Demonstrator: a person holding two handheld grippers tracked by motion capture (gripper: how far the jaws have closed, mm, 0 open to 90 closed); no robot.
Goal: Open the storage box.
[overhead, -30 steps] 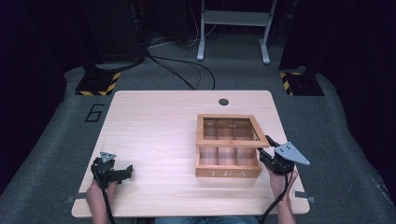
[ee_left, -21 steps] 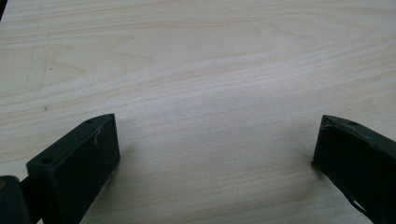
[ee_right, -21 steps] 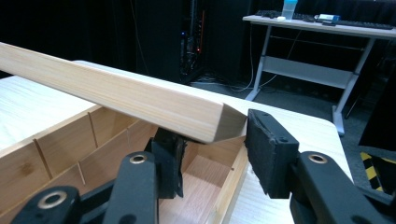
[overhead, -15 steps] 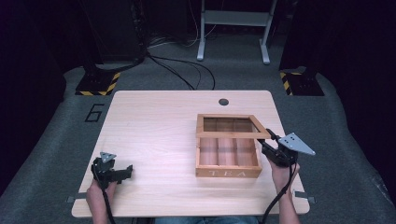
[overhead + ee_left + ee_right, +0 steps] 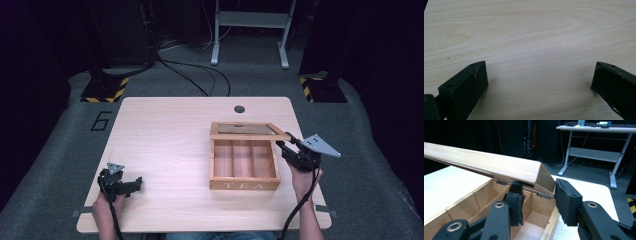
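Tea box (image 5: 245, 172), wooden, "TEA" on the front wall, sits on the right half of the table (image 5: 165, 135), well in from the edges. Three compartments inside, all look empty. Lid (image 5: 248, 131) is a wood frame with a glass pane, hinged at the back wall, part-raised and tilted up toward the back.

Right gripper (image 5: 537, 195) has the lid's right side rail pinched near its free corner: one pad under/inside the rail, the other on the outer face. Jaws narrow, clamped on the lid; they've just been closing the last bit onto that rail. High view has the same gripper (image 5: 286, 146) at the box's right edge.

Step in hand, my read: swinging the lid open.

Doing it well:
- Follow the hinge arc. Up and back, not straight up, or the box gets dragged or lifted off the table.
- Grip is on one corner only, so the frame can twist. Go slowly, keep the wrist rotating with the lid.
- Hinges (image 5: 544, 195) look small; don't force past their stop.
- Keep the inner pad off the glass.
- Release only once the lid rests past vertical, else it slams.

Left gripper (image 5: 120, 184) is well apart at the near left of the table, jaws wide, nothing between them, just bare wood. Could brace the box front if it slides.
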